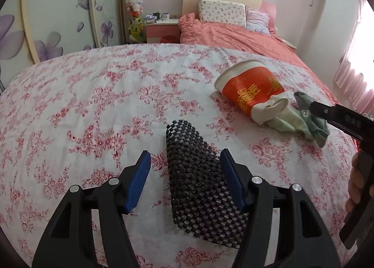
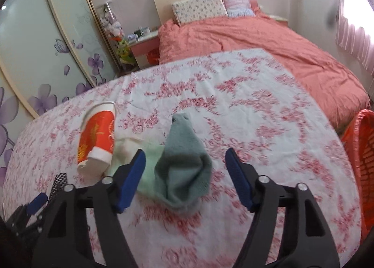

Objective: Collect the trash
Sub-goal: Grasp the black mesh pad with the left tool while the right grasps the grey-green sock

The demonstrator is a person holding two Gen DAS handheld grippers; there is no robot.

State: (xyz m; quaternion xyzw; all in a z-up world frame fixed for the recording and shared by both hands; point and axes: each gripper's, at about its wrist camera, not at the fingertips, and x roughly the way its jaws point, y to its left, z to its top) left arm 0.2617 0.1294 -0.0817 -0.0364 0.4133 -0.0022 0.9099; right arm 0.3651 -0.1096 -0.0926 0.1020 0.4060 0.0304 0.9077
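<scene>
A red and white paper cup [image 1: 250,91] lies on its side on the floral tablecloth [image 1: 105,104]; it also shows in the right wrist view [image 2: 97,141]. A black mesh mat piece [image 1: 201,188] lies between the open fingers of my left gripper [image 1: 184,174], against the right finger. A grey-green sock [image 2: 184,160] and a pale green one [image 2: 149,162] lie between the open fingers of my right gripper [image 2: 185,172]. In the left wrist view the socks [image 1: 303,123] lie right of the cup under the right gripper's finger [image 1: 327,111].
An orange mesh basket [image 2: 364,162] stands beyond the table's right edge. A bed with a coral cover [image 2: 268,45] lies behind the table. A nightstand [image 1: 161,29] and a floral wardrobe [image 1: 46,22] stand at the back left.
</scene>
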